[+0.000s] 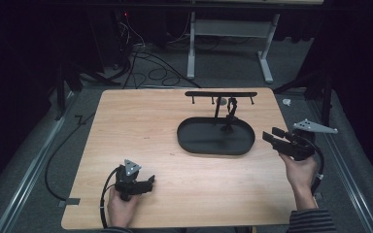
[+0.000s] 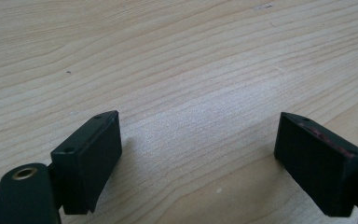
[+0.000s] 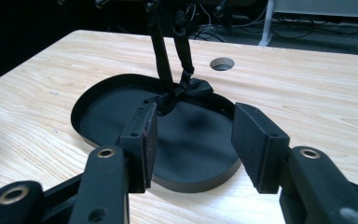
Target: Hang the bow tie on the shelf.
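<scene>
desk (image 1: 141,141) light wood | black oval tray (image 1: 194,141) right of centre, stand rising from its far side, just ahead of right gripper (image 3: 193,135), beyond its jaws | right jaws apart, empty | left gripper (image 2: 198,154) low over bare desk, jaws wide, empty

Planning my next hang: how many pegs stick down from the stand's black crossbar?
4 small pegs under the black crossbar: left end, left of the post, right of it, right end. The dangling black strap may hide another.

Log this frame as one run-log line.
left gripper: open, empty, low over table | right gripper: open, empty, facing stand tray | strap: hangs on stand
</scene>
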The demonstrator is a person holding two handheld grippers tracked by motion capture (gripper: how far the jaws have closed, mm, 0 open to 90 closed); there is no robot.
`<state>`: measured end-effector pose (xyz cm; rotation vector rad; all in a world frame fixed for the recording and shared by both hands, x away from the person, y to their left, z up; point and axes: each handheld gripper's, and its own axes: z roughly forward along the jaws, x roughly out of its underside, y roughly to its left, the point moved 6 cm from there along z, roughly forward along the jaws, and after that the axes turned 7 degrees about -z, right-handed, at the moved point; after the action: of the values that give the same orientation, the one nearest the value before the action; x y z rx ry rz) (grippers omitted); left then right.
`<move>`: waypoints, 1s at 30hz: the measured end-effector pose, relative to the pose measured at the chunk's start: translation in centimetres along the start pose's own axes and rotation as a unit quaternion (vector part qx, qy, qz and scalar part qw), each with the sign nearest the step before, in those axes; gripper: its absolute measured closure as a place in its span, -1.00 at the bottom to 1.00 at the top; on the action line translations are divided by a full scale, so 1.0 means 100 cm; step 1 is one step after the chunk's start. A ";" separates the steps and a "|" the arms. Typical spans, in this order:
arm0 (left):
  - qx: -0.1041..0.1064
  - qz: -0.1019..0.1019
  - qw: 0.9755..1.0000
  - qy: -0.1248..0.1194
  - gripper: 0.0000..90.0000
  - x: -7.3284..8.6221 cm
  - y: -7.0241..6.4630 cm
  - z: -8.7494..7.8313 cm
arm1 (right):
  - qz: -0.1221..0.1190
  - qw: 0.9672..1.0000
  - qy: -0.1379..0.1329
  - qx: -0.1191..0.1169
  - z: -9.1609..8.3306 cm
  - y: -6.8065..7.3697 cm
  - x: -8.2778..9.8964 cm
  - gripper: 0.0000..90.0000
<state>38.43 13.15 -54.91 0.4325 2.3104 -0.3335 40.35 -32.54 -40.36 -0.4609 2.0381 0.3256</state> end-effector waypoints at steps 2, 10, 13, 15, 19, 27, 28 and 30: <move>0.000 0.000 1.000 0.000 -0.66 0.000 0.000 0.000 | 0.001 1.000 -0.001 0.000 -0.002 0.001 0.003 0.16; 0.000 0.000 1.000 0.000 -0.66 0.000 0.000 0.000 | 0.007 1.000 -0.002 -0.005 -0.007 0.004 0.013 0.16; 0.000 0.000 1.000 0.000 -0.66 0.000 0.000 0.000 | 0.009 1.000 -0.003 -0.005 -0.008 0.005 0.017 0.16; 0.000 0.000 1.000 0.000 -0.66 0.000 0.000 0.000 | 0.012 1.000 -0.004 -0.004 -0.009 0.006 0.019 0.16; 0.000 0.000 1.000 0.000 -0.66 0.000 0.000 0.000 | 0.015 1.000 -0.002 -0.004 -0.008 0.007 0.024 0.15; 0.000 0.000 1.000 0.000 -0.66 0.000 0.000 0.000 | 0.016 1.000 -0.004 -0.011 -0.010 0.013 0.032 0.15; 0.000 0.000 1.000 0.000 -0.66 0.000 0.000 0.000 | 0.016 1.000 -0.004 -0.012 -0.010 0.014 0.032 0.15; 0.000 0.000 1.000 0.000 -0.66 0.000 0.000 0.000 | 0.016 1.000 0.000 -0.014 -0.009 0.016 0.036 0.15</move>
<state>38.43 13.15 -54.91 0.4324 2.3102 -0.3336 37.37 -32.15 -42.99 -0.4465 2.0441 0.3746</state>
